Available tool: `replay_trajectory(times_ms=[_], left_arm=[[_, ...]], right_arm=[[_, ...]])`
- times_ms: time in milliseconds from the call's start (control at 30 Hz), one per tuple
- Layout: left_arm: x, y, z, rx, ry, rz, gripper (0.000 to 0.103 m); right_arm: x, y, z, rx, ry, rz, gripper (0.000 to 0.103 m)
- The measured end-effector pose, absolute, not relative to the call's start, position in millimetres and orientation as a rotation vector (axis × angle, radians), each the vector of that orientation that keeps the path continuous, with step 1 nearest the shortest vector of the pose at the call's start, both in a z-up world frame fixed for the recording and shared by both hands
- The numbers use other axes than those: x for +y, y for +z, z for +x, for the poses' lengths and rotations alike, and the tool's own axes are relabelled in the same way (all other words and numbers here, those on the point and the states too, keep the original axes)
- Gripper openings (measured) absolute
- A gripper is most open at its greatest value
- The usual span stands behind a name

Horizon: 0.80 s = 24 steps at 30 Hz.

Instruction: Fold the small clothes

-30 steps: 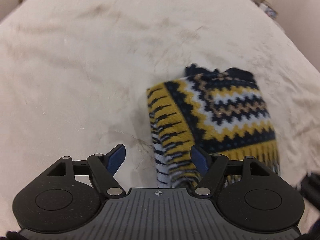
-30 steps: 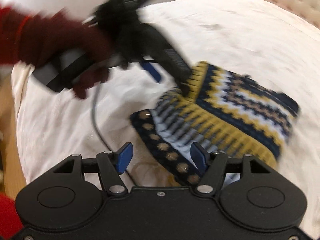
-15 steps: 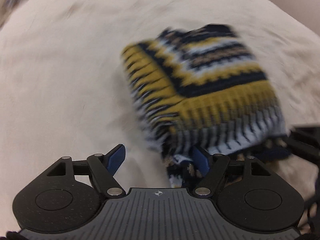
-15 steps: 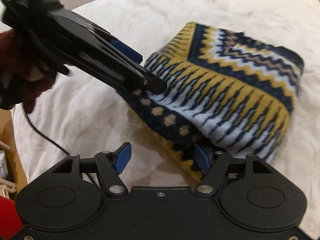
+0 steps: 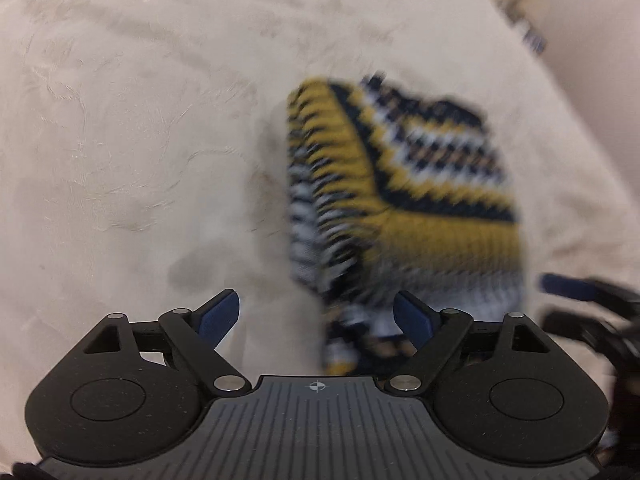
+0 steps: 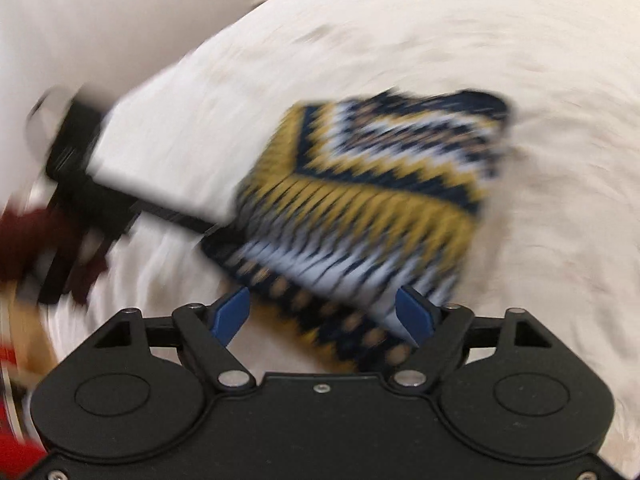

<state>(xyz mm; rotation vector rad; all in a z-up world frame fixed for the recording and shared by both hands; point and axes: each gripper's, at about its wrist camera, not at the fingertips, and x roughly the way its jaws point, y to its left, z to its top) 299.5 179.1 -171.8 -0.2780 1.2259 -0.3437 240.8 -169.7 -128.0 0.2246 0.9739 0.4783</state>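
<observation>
Bedding first: a cream blanket (image 5: 152, 128) covers the whole work surface, and on it lies the folded knit garment (image 5: 404, 196), patterned in yellow, navy and white zigzags, right of centre in the left wrist view and central in the right wrist view (image 6: 372, 204). Both views are motion-blurred, so fine edges cannot be read. Your left gripper (image 5: 318, 314) has its blue fingers spread wide, the garment's near corner lying between them but not pinched. Your right gripper (image 6: 322, 312) is likewise spread wide, straddling the dotted navy hem. Judged from this, the fold looks nearly complete; the step in hand appears to be squaring the bundle. Slow both hands, keep the fingers low and flat, and press or nudge the edges rather than snagging the loose knit.
</observation>
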Motion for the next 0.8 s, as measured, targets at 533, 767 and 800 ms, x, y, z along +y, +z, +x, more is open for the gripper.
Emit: replay_trajectory(times_ms=[533, 767, 800], left_arm=[[155, -212, 334, 1.339, -0.407, -0.404, 0.095], [142, -228, 358, 1.349, -0.469, -0.479, 0.102], [140, -230, 362, 1.349, -0.473, -0.486, 0.102]], right_arm=[[-229, -186, 354, 1.063, 0.346, 0.617, 0.096], [-230, -217, 369, 1.118, 0.385, 0.736, 0.102], [-231, -220, 370, 1.113, 0.393, 0.751, 0.103]])
